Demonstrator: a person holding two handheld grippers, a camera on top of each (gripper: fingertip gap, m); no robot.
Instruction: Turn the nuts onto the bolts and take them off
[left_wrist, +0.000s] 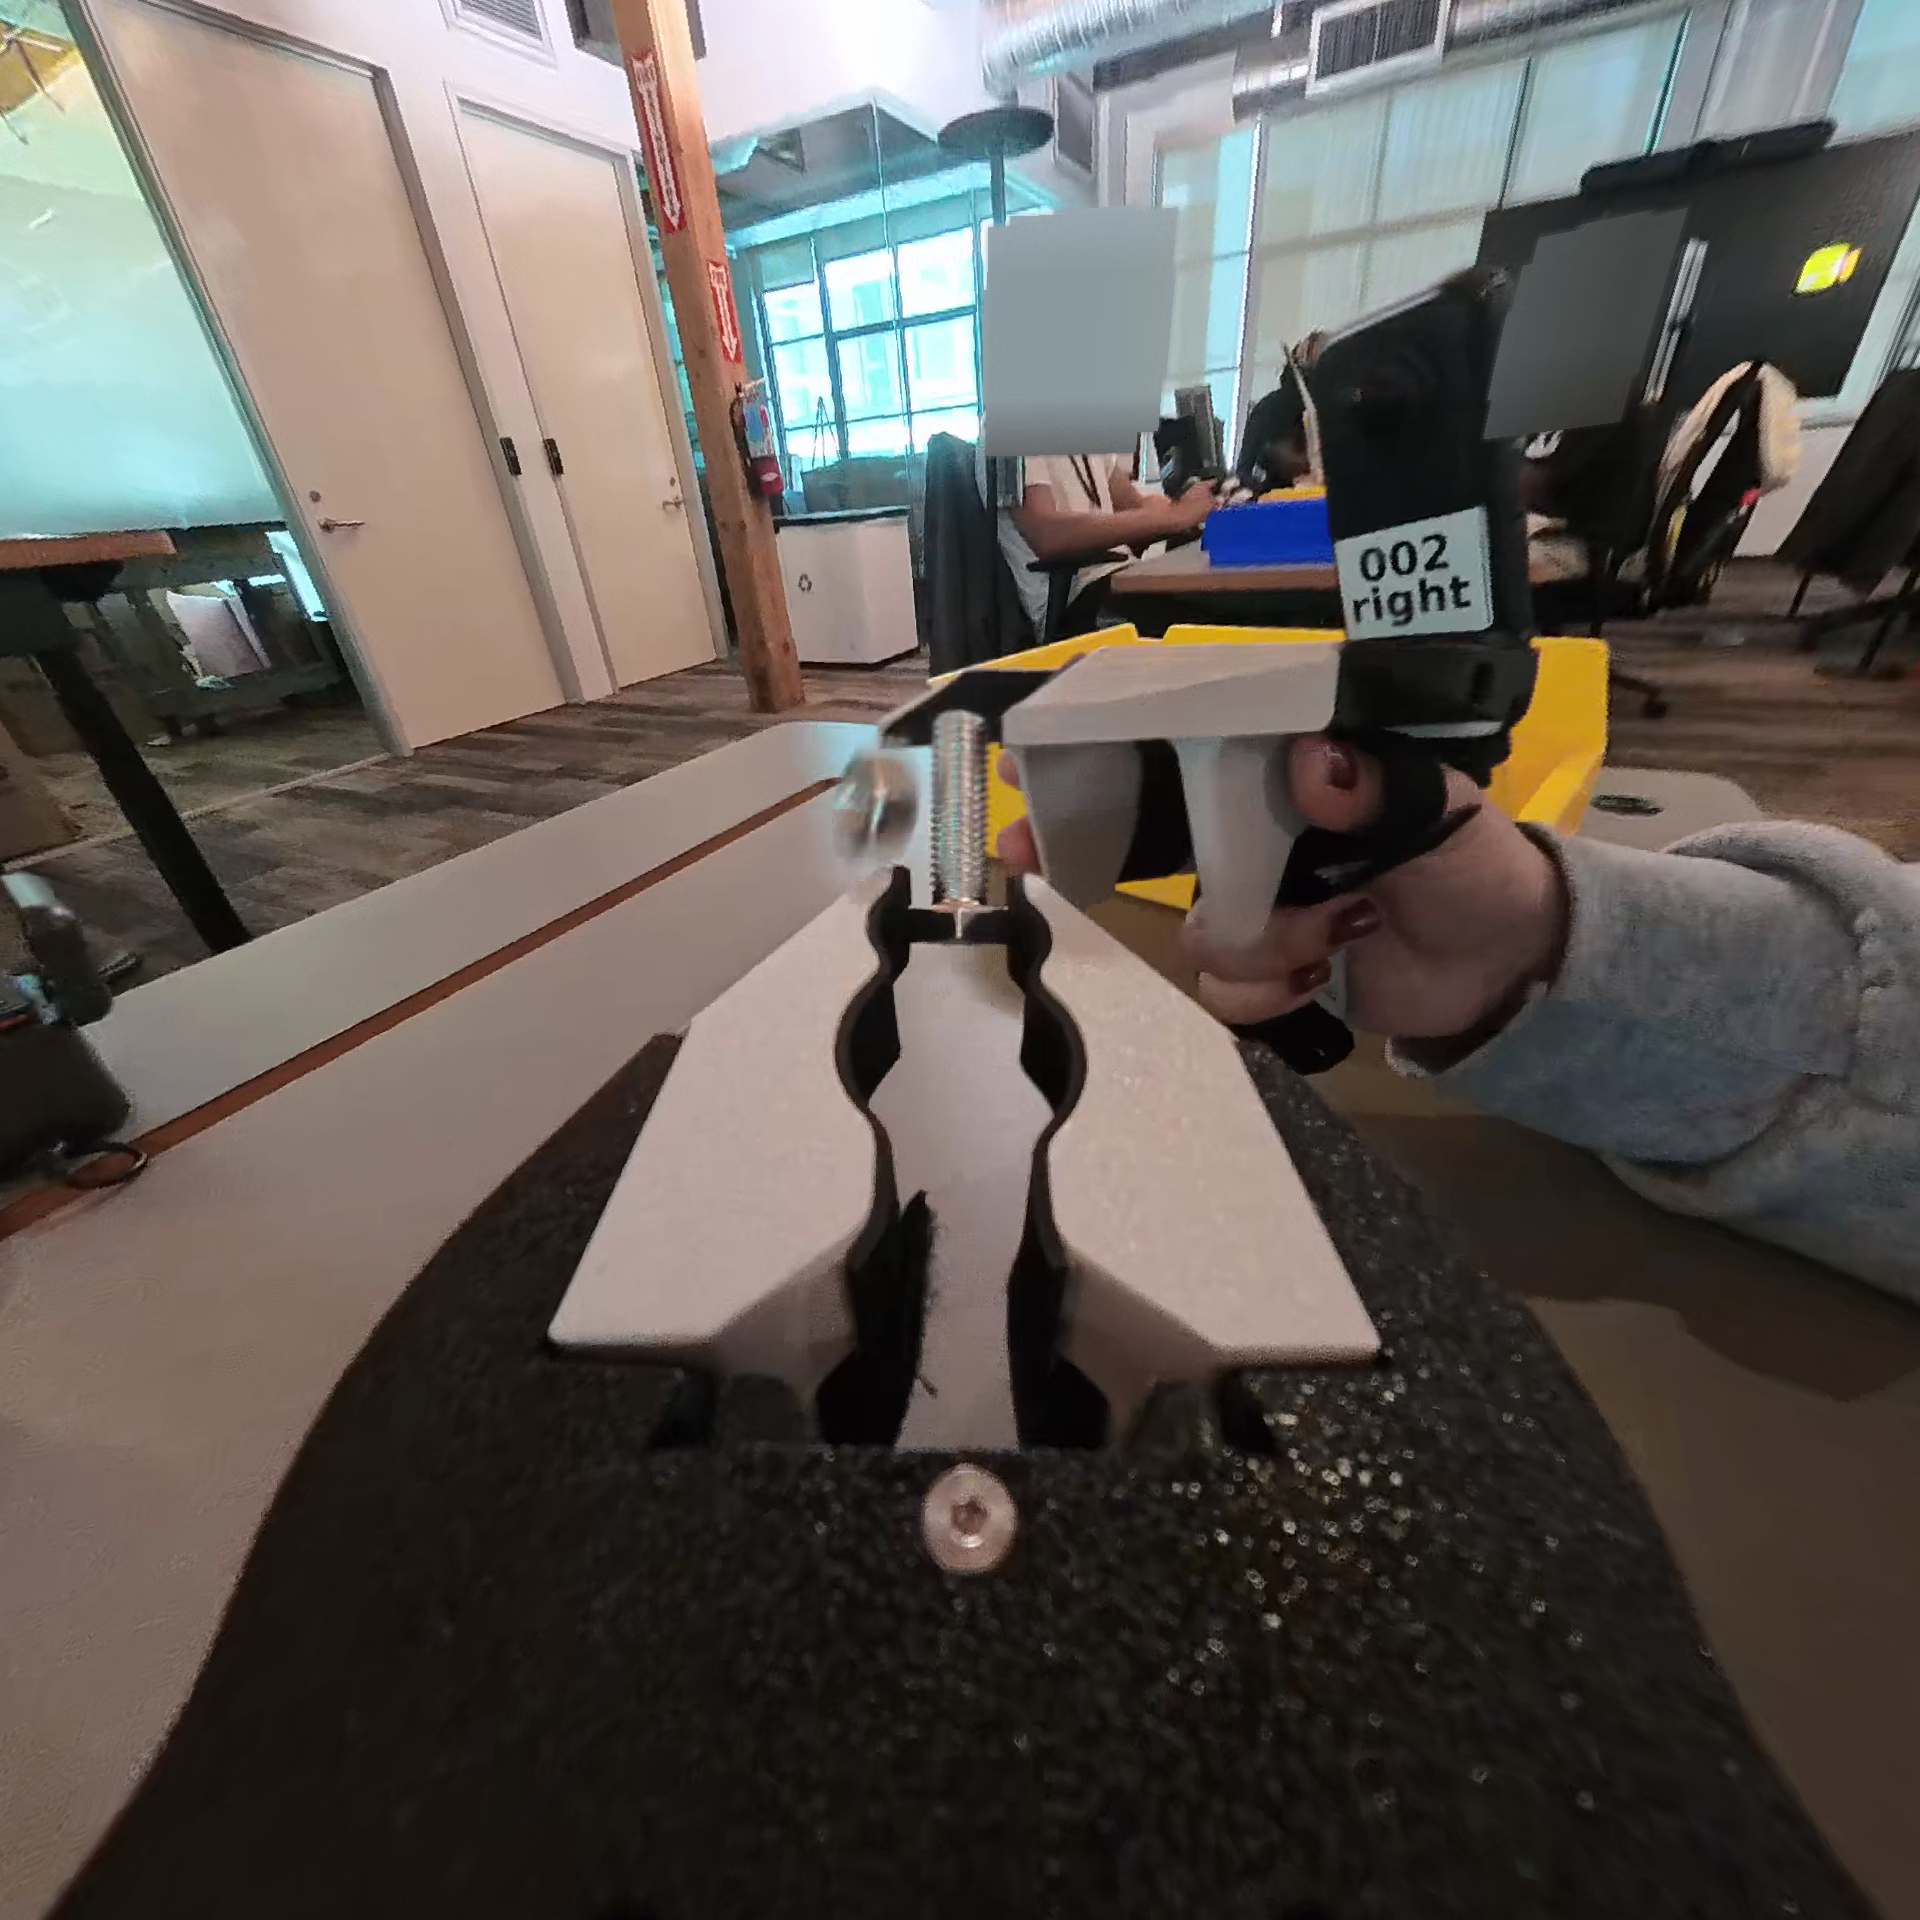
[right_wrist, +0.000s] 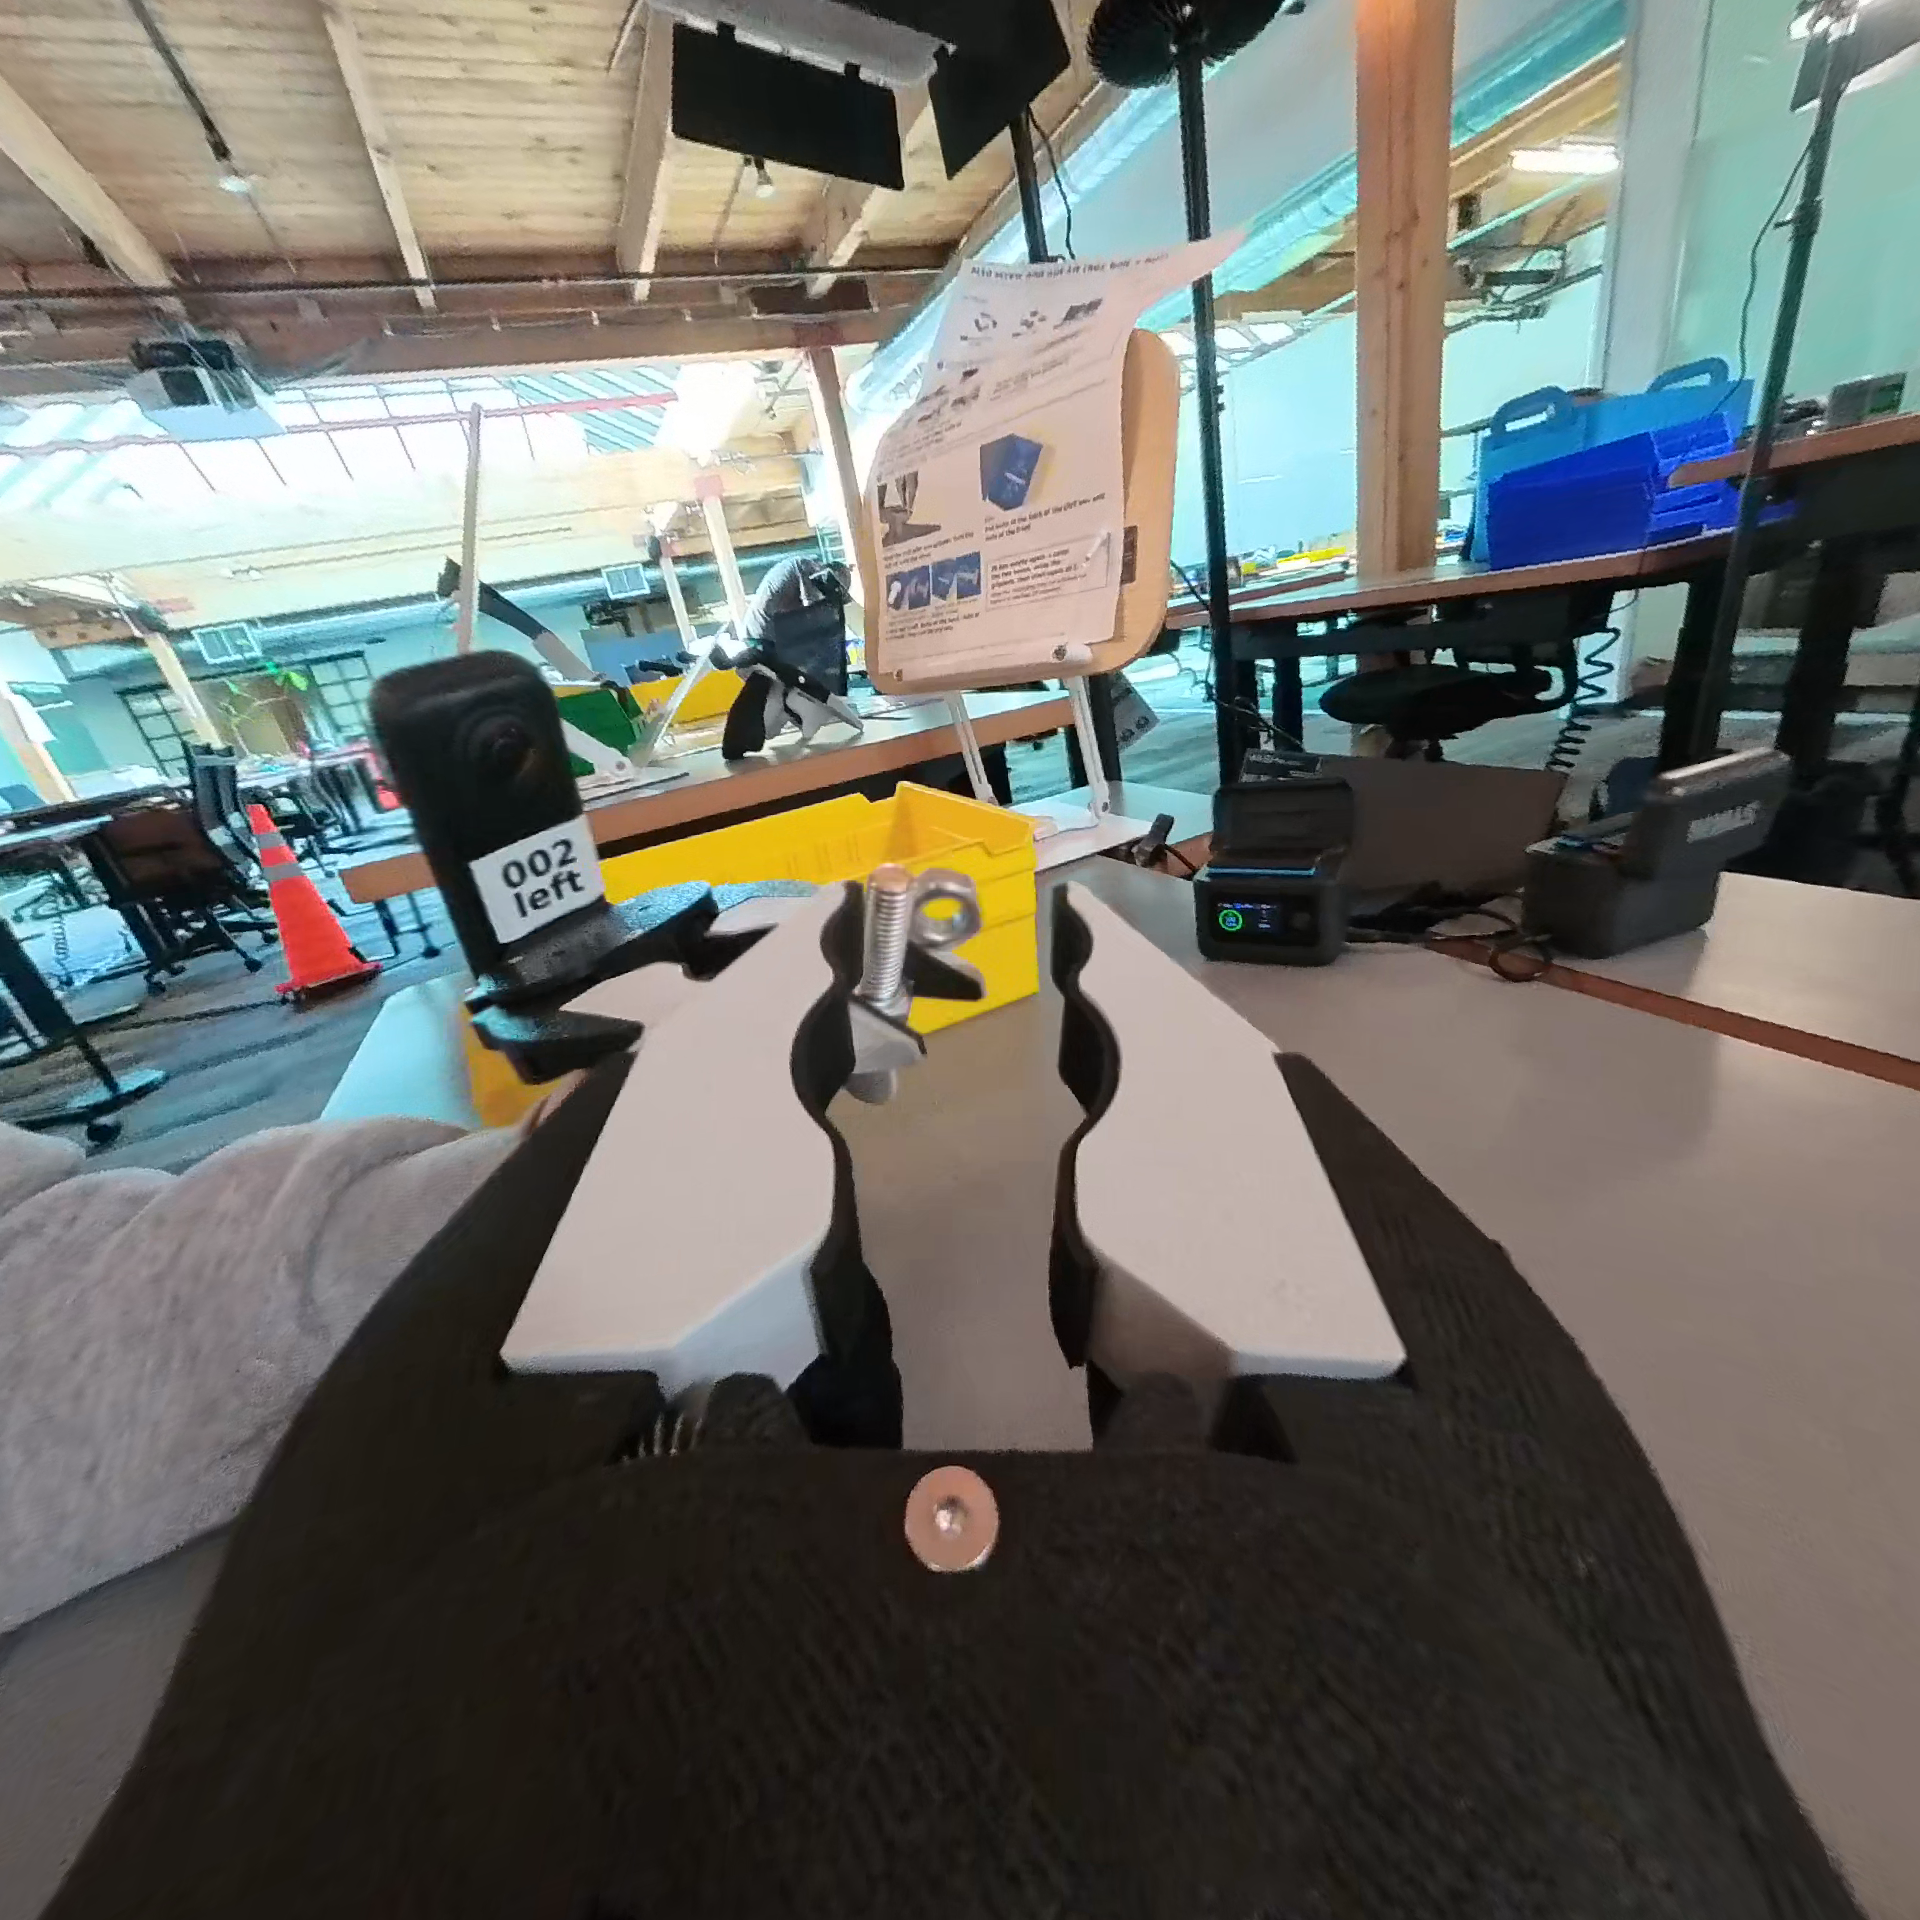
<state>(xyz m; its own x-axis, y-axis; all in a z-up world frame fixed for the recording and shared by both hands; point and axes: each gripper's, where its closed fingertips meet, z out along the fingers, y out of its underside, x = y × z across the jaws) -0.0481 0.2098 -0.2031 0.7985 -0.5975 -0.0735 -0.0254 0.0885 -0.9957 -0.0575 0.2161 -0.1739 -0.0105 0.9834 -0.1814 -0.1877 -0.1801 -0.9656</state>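
You have one bolt (left_wrist: 958, 816) and one nut (left_wrist: 876, 805) in play, and two grippers. Your left gripper (left_wrist: 958, 914) is pinched almost shut on the bolt's head end, so the bolt stands with its long axis close to vertical in the left wrist view, threaded shank pointing to 12 o'clock; in the right wrist view the same bolt (right_wrist: 883, 961) leans slightly, tip toward 12, head toward 6. The nut is off the thread: in the left wrist view it is a blurred silver shape just beside the shank at 9 o'clock, and in the right wrist view the nut (right_wrist: 948, 906) sits just beside the bolt's tip at 3 o'clock, its hole facing the camera. Whether it touches the thread cannot be told. Your right gripper (right_wrist: 940, 935) has its fingers spread wide, the bolt near its left finger (right_wrist: 717, 1081) and nothing clamped between them; whether the nut rests on anything is unclear. One yellow bin (right_wrist: 831, 842) stands on the grey table (right_wrist: 1558, 1143) behind the bolt, at 12 o'clock. Your right hand (left_wrist: 1382, 935) wraps the right gripper's handle.
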